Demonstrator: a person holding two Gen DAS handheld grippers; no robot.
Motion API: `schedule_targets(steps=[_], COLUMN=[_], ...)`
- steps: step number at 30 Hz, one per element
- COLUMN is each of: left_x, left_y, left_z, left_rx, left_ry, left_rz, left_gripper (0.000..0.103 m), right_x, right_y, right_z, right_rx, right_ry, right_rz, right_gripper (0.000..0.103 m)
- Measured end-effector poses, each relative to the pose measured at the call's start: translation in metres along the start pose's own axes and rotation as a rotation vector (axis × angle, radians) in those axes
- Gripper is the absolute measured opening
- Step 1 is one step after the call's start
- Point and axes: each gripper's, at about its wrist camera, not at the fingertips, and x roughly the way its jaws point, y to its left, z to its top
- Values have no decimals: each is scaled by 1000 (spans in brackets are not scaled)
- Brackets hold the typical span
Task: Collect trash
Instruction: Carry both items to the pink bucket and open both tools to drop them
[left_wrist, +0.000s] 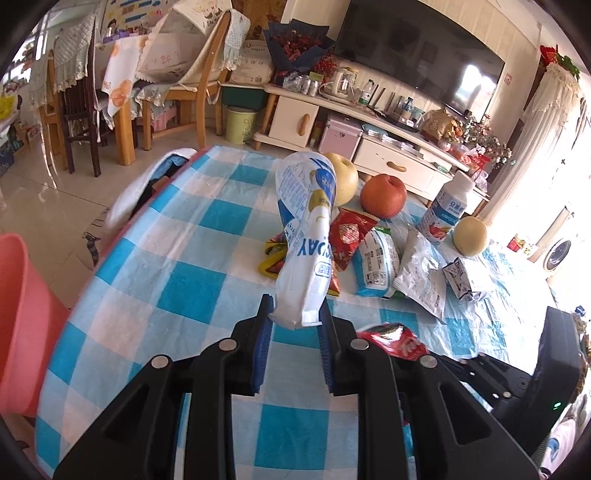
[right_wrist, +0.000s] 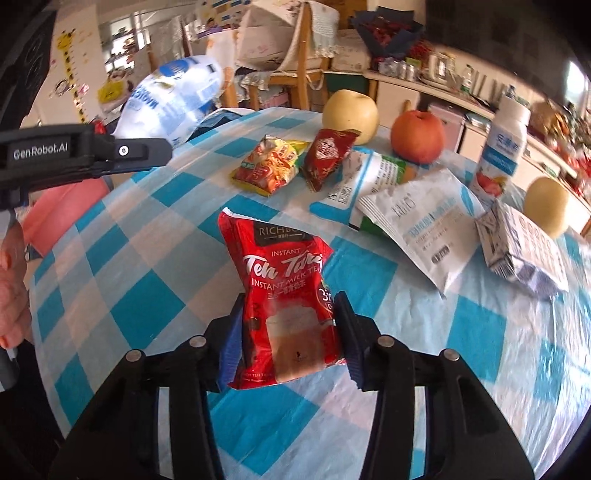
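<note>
I see a blue-check table (left_wrist: 192, 280) in a living room, TV (left_wrist: 417, 55) behind, left gripper (left_wrist: 295, 317) clamping a white pouch (left_wrist: 306, 236), right gripper (right_wrist: 290, 332) pinching a red sachet (right_wrist: 284, 291) above the table, my right view alone showing a hand (right_wrist: 13, 291).

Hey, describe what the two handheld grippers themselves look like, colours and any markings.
Both the left gripper and the right gripper are matte black plastic with angular linkage arms, round silver pivot pins and ribbed blue finger pads. In the right wrist view, the left one's side reads "GenRobot.AI" in white.
</note>
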Motion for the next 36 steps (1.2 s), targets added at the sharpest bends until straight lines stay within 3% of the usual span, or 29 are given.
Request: schedule_targets(steps=[7, 14, 22, 27, 36], left_x=[-13, -26, -49, -67, -103], left_y=[11, 34, 78, 114, 199], left_z=[-2, -8, 1, 9, 15], left_rx=[-22, -85, -215, -303, -472], left_ry=[-29, -54, -119, -169, -220], left_rz=[44, 101, 161, 200, 345], left_gripper=[25, 25, 25, 25, 25], right_x=[-15, -23, -29, -26, -13], right_y=[3, 31, 63, 100, 195], right_z=[0, 10, 30, 58, 117], right_rx=[73, 60, 67, 27, -95], right_ry=[-11, -23, -44, -57, -76], right_rz=[17, 45, 121, 177, 309], right_gripper=[48, 48, 48, 48, 48])
